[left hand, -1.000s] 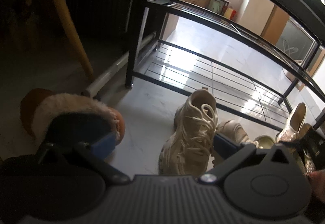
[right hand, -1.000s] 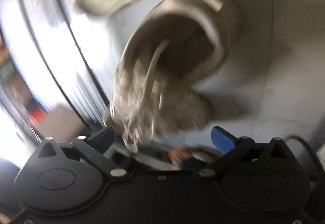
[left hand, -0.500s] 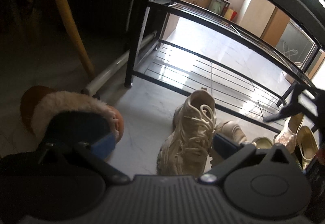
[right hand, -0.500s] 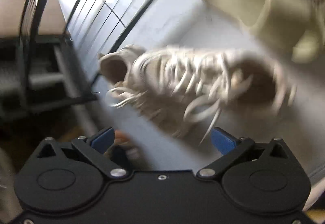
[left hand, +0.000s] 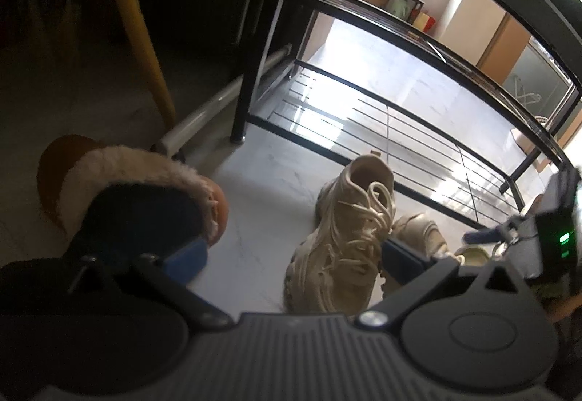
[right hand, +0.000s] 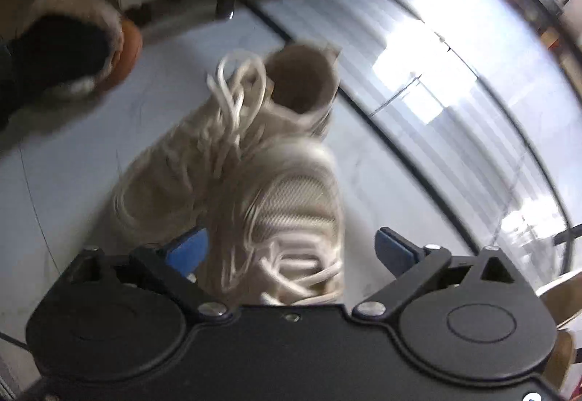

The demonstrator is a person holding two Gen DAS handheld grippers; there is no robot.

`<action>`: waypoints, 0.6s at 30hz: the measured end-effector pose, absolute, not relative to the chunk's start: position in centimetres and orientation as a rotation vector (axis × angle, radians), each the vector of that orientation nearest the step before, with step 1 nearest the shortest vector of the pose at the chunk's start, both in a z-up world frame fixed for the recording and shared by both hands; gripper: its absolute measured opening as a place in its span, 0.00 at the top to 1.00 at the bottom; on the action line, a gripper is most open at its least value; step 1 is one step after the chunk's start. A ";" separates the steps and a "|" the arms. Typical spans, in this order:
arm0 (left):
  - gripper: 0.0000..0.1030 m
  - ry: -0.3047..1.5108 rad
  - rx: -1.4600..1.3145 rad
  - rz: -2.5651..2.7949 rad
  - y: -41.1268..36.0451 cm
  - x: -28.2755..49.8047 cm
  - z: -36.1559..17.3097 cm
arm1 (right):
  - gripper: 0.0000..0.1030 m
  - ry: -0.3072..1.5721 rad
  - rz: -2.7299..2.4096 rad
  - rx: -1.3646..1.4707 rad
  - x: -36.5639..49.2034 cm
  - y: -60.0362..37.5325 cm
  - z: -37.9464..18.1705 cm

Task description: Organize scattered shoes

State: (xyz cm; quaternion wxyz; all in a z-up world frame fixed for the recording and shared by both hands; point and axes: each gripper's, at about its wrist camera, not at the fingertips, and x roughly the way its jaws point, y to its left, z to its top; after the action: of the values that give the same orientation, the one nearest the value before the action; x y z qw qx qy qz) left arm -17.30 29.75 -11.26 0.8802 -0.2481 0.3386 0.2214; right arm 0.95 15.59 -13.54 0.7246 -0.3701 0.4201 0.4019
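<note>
Barely begun, by the look of it: every tier of the black shoe rack (left hand: pixel 429 117) visible here bare, every shoe in view on the pale floor (left hand: pixel 254 212) in front of it; nothing shelved yet, so the whole sorting left to do. Nearest the rack, a beige lace-up sneaker (left hand: pixel 349 230) standing upright, its mate (right hand: pixel 291 219) just beside it, toe close under the right gripper (right hand: pixel 291 248); that gripper's fingers spread wide but closing, the mate's laced top between them, no pad pressing on it yet. Left gripper (left hand: pixel 291 259) hovering with fingers apart, gripping nothing, bare floor between them. Off to the left, well apart from the sneakers, a brown fur-lined boot (left hand: pixel 138 197); at the right edge of the left wrist view, more footwear partly hidden, too little showing to name. In the way: the rack's front leg (left hand: pixel 247 88) and low front rail, to be cleared on lifting a shoe in; loose trailing laces likely to snag; a yellow wooden leg (left hand: pixel 134 19) and a pale pipe (left hand: pixel 225 99) beside the rack, clear of the path.
</note>
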 end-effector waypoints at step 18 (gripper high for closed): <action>0.01 0.730 -0.547 0.478 30.2 -17.3 -11.7 | 0.13 1.024 0.916 -0.849 -1.3 16.3 -14.9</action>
State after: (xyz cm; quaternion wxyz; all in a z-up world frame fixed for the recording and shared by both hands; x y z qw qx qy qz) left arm -17.29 30.22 -11.74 0.8701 -0.2618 0.3493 0.2288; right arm -1.28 16.27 -14.94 0.6912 -0.3800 0.4583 0.4096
